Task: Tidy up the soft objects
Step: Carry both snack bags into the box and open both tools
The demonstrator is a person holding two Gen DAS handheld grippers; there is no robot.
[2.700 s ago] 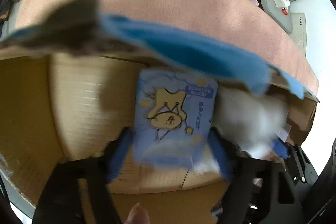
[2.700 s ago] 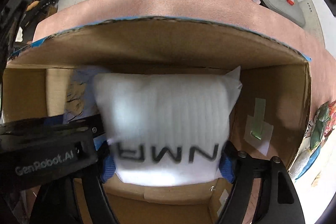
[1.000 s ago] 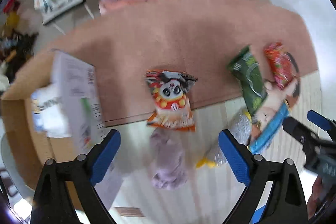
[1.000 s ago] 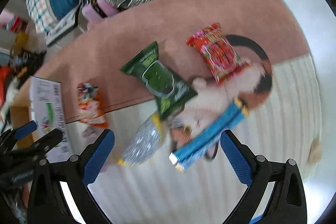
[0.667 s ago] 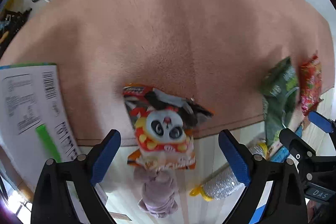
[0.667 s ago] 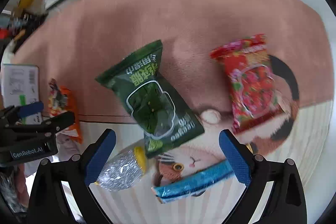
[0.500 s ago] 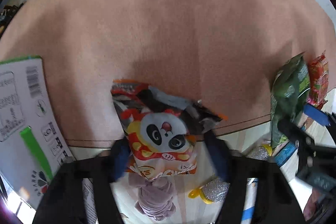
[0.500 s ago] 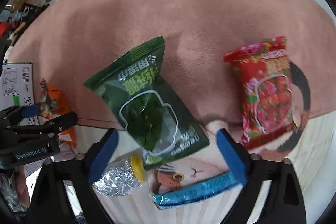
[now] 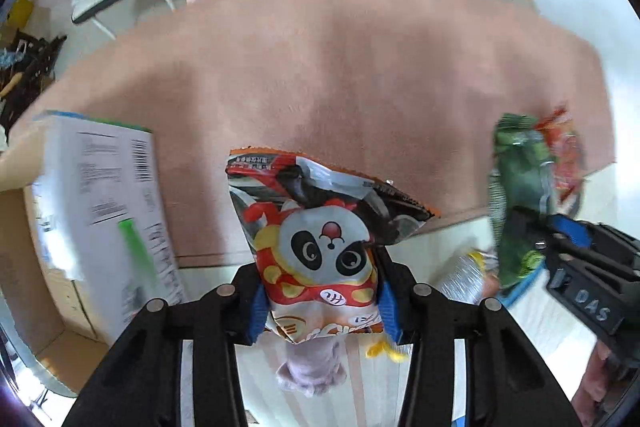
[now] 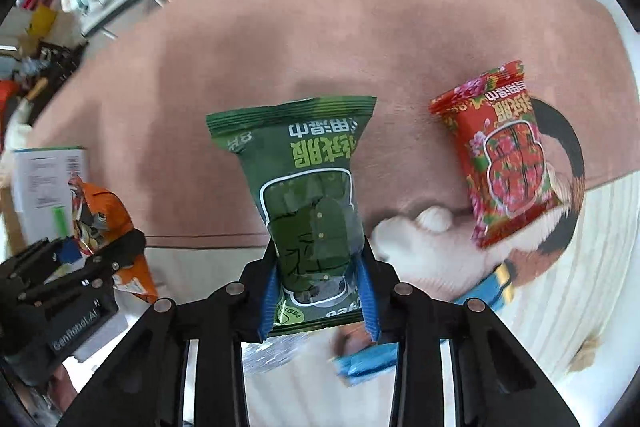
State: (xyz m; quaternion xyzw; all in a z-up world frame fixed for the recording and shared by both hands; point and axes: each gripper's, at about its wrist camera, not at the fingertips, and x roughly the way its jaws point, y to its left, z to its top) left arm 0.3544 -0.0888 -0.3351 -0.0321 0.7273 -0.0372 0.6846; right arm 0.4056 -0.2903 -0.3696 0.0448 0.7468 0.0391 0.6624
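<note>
Panda snack bag (image 9: 320,247) clamped in left gripper (image 9: 322,307) — right gripper (image 10: 318,293) pinches green packet (image 10: 304,199).

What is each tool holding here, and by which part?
Left tool: panda snack bag, by its lower end. Right tool: green snack bag, also by its lower end.

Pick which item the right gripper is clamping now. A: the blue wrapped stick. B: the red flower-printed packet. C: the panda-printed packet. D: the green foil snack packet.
D: in the right wrist view the right gripper has its blue pads pressed against both sides of the green foil snack packet, while the red flower-printed packet lies apart on the pink rug.
</note>
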